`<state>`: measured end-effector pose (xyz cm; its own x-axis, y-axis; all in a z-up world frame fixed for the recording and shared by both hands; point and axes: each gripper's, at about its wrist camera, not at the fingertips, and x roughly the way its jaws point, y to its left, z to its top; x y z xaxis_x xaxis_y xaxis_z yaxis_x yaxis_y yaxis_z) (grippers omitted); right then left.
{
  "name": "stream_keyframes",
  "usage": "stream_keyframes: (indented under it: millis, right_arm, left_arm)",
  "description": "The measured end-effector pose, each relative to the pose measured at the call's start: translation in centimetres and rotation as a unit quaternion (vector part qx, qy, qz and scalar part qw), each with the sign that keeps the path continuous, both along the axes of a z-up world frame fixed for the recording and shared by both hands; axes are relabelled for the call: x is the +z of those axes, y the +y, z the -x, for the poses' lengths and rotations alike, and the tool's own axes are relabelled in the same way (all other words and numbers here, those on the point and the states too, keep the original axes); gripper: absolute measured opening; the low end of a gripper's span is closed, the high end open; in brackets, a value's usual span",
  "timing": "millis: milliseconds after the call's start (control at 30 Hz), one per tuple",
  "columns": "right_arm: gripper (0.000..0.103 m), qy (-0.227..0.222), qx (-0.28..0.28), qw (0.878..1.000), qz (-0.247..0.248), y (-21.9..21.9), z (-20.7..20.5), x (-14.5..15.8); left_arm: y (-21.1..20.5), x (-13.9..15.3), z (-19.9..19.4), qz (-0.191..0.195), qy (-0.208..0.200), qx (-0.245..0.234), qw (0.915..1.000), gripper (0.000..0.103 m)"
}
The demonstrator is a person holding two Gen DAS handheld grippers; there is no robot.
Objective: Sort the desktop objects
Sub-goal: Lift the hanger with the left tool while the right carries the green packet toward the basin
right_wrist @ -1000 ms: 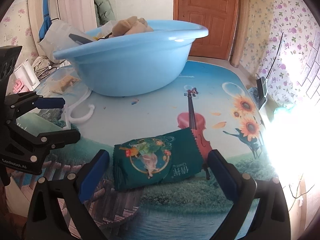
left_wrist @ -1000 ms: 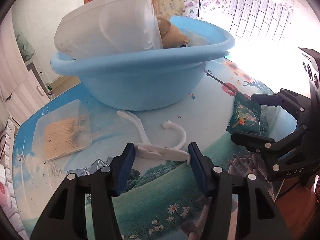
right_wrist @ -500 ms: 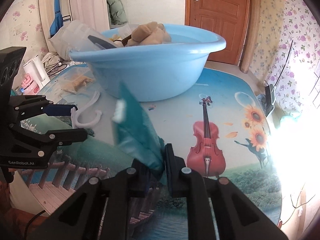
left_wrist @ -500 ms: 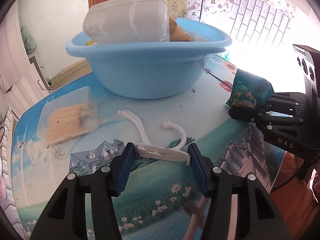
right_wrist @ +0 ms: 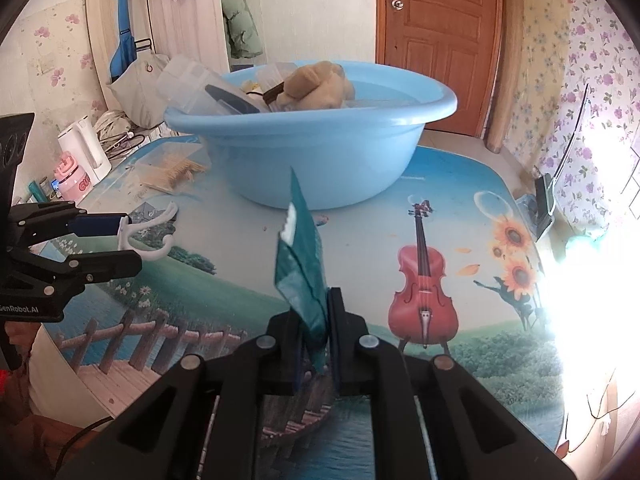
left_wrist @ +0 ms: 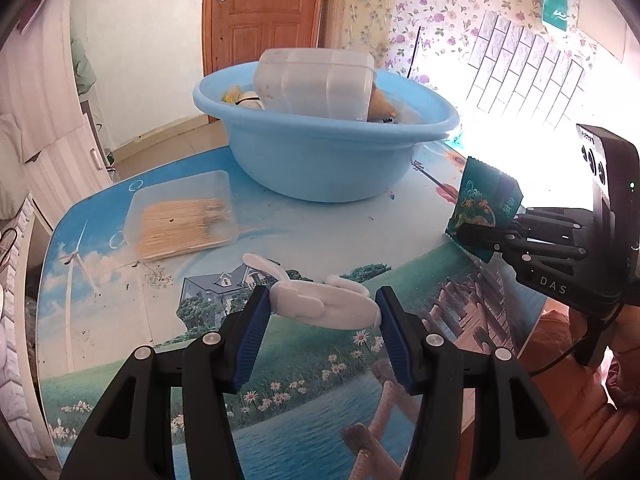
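My left gripper [left_wrist: 320, 314] is shut on a white plastic hook [left_wrist: 326, 310], held just above the picture-printed table [left_wrist: 320, 236]. The same hook [right_wrist: 154, 232] shows at the left gripper [right_wrist: 120, 240] in the right wrist view. My right gripper [right_wrist: 314, 324] is shut on a green snack packet [right_wrist: 302, 268], which stands on edge above the table. From the left wrist view the packet [left_wrist: 486, 204] hangs at the right gripper [left_wrist: 480, 238]. A light blue basin [left_wrist: 320, 168] stands beyond both, holding a clear plastic container [left_wrist: 316, 80] and a tan soft toy [right_wrist: 316, 84].
A clear flat box of wooden sticks [left_wrist: 182, 218] lies left of the basin [right_wrist: 320, 160]. Off the table's left side stand a white kettle [right_wrist: 84, 150] and a pink bottle [right_wrist: 72, 178]. A phone on a stand [right_wrist: 544, 202] sits at the right edge.
My right gripper has shut on the green packet and raised it from lying flat to standing on edge. The left gripper has drawn back from the basin, carrying the white hook up off the table.
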<state>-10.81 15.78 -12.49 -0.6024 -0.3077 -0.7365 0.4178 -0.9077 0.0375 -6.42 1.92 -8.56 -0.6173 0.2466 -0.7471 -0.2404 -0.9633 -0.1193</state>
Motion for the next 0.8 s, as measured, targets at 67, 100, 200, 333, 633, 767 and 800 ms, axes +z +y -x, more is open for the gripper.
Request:
stream_keyframes:
  millis: [67, 100, 200, 333, 633, 767, 800]
  right_arm:
    - [0.009, 0.003, 0.005, 1.000, 0.002, -0.2, -0.2, 0.2]
    - [0.009, 0.004, 0.008, 1.000, 0.003, -0.3, -0.3, 0.4]
    - [0.009, 0.007, 0.016, 1.000, 0.009, -0.6, -0.7, 0.8]
    - [0.009, 0.016, 0.025, 0.999, 0.017, -0.8, -1.2, 1.6]
    - [0.009, 0.039, 0.068, 0.996, 0.028, -2.3, -2.7, 3.3]
    - [0.009, 0.053, 0.088, 0.994, 0.033, -3.0, -3.4, 4.2]
    - [0.009, 0.057, 0.091, 0.994, 0.034, -3.1, -3.6, 4.4]
  left_arm:
    - [-0.2, 0.3, -0.2, -0.005, 0.004, 0.004, 1.0000, 0.054]
    - [-0.4, 0.5, -0.3, -0.007, 0.006, 0.006, 0.9999, 0.054]
    - [-0.8, 0.8, -0.9, -0.012, 0.009, 0.012, 0.9998, 0.054]
    - [-1.5, 1.0, -1.4, -0.015, 0.011, 0.025, 0.9995, 0.054]
    - [-2.8, 3.5, -2.5, -0.022, 0.040, 0.045, 0.9980, 0.054]
    - [-3.0, 4.5, -2.7, -0.023, 0.051, 0.049, 0.9972, 0.054]
    - [-3.1, 4.7, -2.7, -0.024, 0.053, 0.050, 0.9971, 0.054]
